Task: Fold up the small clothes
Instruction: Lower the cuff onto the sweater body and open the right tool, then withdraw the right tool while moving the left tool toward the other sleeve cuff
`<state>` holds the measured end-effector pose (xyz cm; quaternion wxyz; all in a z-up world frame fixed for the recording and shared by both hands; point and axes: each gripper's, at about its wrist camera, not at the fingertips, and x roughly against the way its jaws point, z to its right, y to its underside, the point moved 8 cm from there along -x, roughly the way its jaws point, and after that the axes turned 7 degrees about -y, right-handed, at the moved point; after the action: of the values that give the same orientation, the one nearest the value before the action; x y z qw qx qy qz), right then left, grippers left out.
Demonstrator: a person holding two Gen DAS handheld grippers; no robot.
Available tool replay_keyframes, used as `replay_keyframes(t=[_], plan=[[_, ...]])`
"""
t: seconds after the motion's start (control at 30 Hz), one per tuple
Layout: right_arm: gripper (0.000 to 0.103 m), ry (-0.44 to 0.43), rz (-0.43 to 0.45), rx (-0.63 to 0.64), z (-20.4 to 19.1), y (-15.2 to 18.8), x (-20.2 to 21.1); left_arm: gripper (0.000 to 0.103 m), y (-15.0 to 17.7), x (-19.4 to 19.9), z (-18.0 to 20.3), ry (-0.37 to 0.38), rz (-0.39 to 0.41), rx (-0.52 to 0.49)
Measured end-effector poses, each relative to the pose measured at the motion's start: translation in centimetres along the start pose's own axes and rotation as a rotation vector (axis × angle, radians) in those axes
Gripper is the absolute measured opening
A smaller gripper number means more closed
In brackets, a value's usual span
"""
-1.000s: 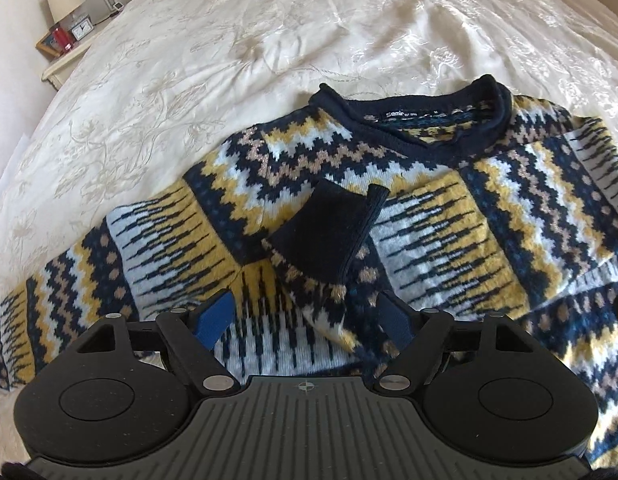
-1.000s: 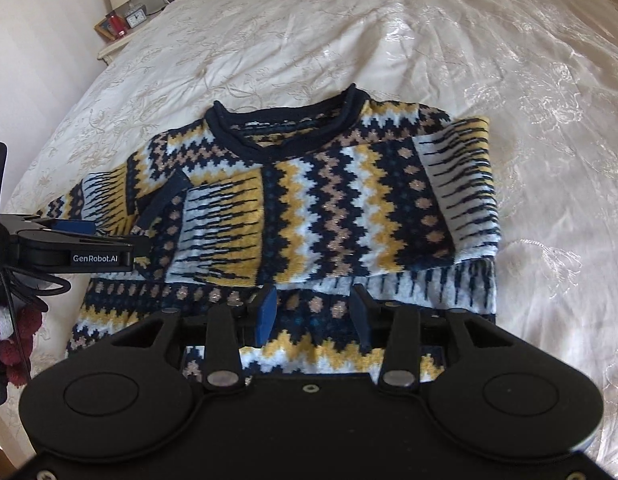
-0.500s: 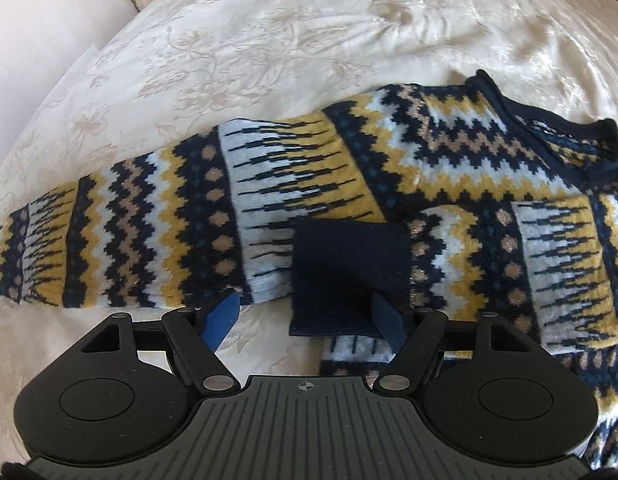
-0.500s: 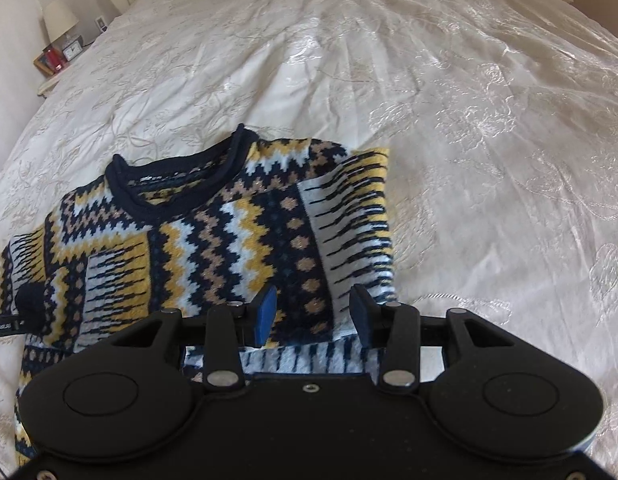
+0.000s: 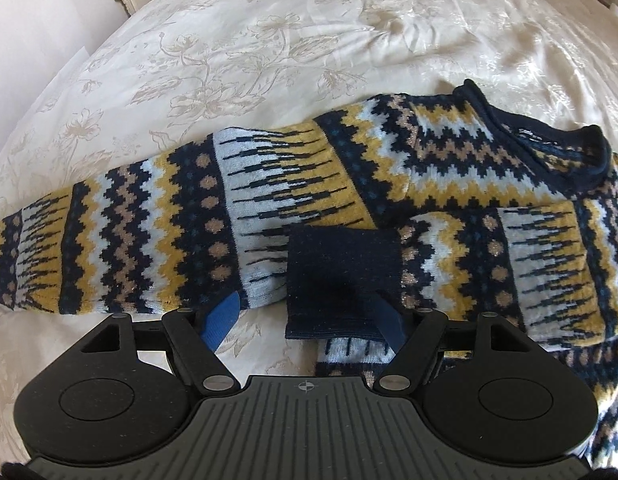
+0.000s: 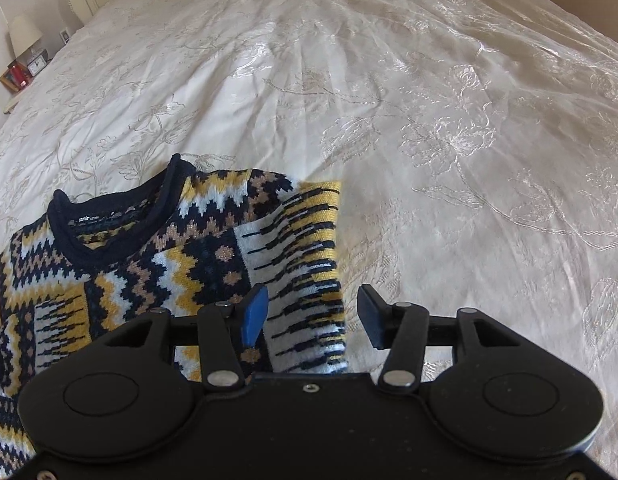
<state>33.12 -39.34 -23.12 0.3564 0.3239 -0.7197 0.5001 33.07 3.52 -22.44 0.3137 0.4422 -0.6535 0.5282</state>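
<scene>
Left wrist view shows the navy, mustard and white zigzag-knit sweater (image 5: 389,184) on the cream embroidered bed (image 5: 269,40), its unfolded sleeve (image 5: 129,240) stretching sideways just beyond the left gripper (image 5: 305,312), whose wide, empty jaws straddle the folded sleeve's navy cuff (image 5: 341,280).

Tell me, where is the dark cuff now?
In the left wrist view the cuff lies low at the centre, on the sweater, between the open fingers of the left gripper.
</scene>
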Motion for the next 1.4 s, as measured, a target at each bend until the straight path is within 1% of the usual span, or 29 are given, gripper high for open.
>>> replay_keyframes(t=[0.03, 0.07, 0.17, 0.23, 0.3, 0.33, 0.4, 0.43, 0.5, 0.53, 0.57, 0.6, 0.63, 0.67, 0.77, 0.8, 0.87, 1.0, 1.07, 1.13, 1.27, 1.3, 1.37, 1.4], plan=[[0.024, 0.003, -0.014, 0.011, -0.1, 0.0, -0.4, 0.072, 0.0, 0.1, 0.1, 0.004, 0.002, -0.003], [0.011, 0.007, -0.025, 0.020, -0.2, 0.1, -0.6, 0.072, -0.1, 0.1, 0.2, 0.007, 0.004, -0.006], [0.011, 0.043, -0.006, 0.025, 0.4, -0.2, -0.1, 0.072, -0.3, 0.4, 0.3, 0.010, 0.018, -0.012], [0.011, 0.086, -0.014, -0.037, 2.2, 0.1, -0.3, 0.072, -0.3, 0.3, 0.4, 0.014, 0.022, -0.017], [0.011, 0.067, -0.035, -0.124, 3.6, 0.5, -1.0, 0.072, -0.2, -0.2, 0.6, 0.014, 0.009, -0.027], [0.011, 0.056, -0.040, -0.139, 3.8, 0.6, -1.2, 0.072, -0.2, -0.5, 0.7, 0.012, 0.004, -0.031], [0.015, 0.051, -0.047, -0.119, 3.4, 0.5, -1.4, 0.072, 0.0, -1.2, 0.9, 0.008, -0.010, -0.033], [0.021, 0.055, -0.044, -0.103, 3.2, 0.4, -1.3, 0.072, 0.1, -1.6, 0.9, 0.009, -0.020, -0.030], [0.023, 0.067, -0.034, -0.083, 3.0, 0.2, -1.0, 0.073, 0.3, -2.5, 1.0, 0.014, -0.047, -0.025], [0.034, 0.072, -0.029, -0.082, 3.0, 0.2, -0.9, 0.073, 0.3, -2.9, 1.0, 0.019, -0.057, -0.020], [0.051, 0.078, -0.025, -0.087, 3.1, 0.3, -0.8, 0.074, 0.4, -3.3, 1.0, 0.028, -0.064, -0.010], [0.056, 0.079, -0.021, -0.093, 3.3, 0.3, -0.6, 0.074, 0.4, -3.6, 0.9, 0.035, -0.071, -0.001], [0.059, 0.078, -0.016, -0.097, 3.6, 0.4, -0.4, 0.077, 0.4, -3.9, 0.8, 0.041, -0.077, 0.009], [0.059, 0.082, -0.015, -0.098, 3.7, 0.5, -0.2, 0.082, 0.4, -4.1, 0.7, 0.041, -0.083, 0.020], [0.060, 0.094, -0.008, -0.094, 3.8, 0.9, 0.6, 0.089, 0.5, -4.7, 0.3, 0.047, -0.093, 0.044], [0.062, 0.088, -0.003, -0.094, 3.6, 0.9, 1.0, 0.090, 0.5, -4.8, 0.1, 0.049, -0.098, 0.051], [0.071, 0.071, 0.010, -0.085, 3.1, 1.2, 1.7, 0.094, 0.3, -5.0, 0.1, 0.052, -0.096, 0.062], [0.076, 0.052, 0.015, -0.018, 0.9, 1.8, 2.2, 0.098, 0.1, -5.2, 0.2, 0.048, -0.090, 0.079], [0.083, 0.033, 0.007, 0.005, 0.1, 2.3, 2.0, 0.103, 0.4, -5.0, 0.2, 0.042, -0.083, 0.085], [0.086, 0.022, -0.012, 0.018, -0.5, 2.8, 1.2, 0.103, 0.7, -5.1, 0.2, 0.037, -0.074, 0.094], [0.087, 0.044, -0.052, 0.017, -0.4, 4.2, -0.5, 0.103, 1.2, -4.9, 0.3, 0.033, -0.043, 0.110], [0.089, 0.047, -0.060, 0.014, -0.1, 4.6, -0.9, 0.103, 1.4, -4.9, 0.3, 0.031, -0.032, 0.113], [0.099, 0.043, -0.070, 0.001, 0.3, 5.1, -1.4, 0.103, 1.9, -4.8, 0.3, 0.032, -0.005, 0.119], [0.100, 0.037, -0.068, -0.007, 0.5, 5.4, -1.5, 0.103, 2.0, -4.7, 0.3, 0.032, 0.007, 0.120]])
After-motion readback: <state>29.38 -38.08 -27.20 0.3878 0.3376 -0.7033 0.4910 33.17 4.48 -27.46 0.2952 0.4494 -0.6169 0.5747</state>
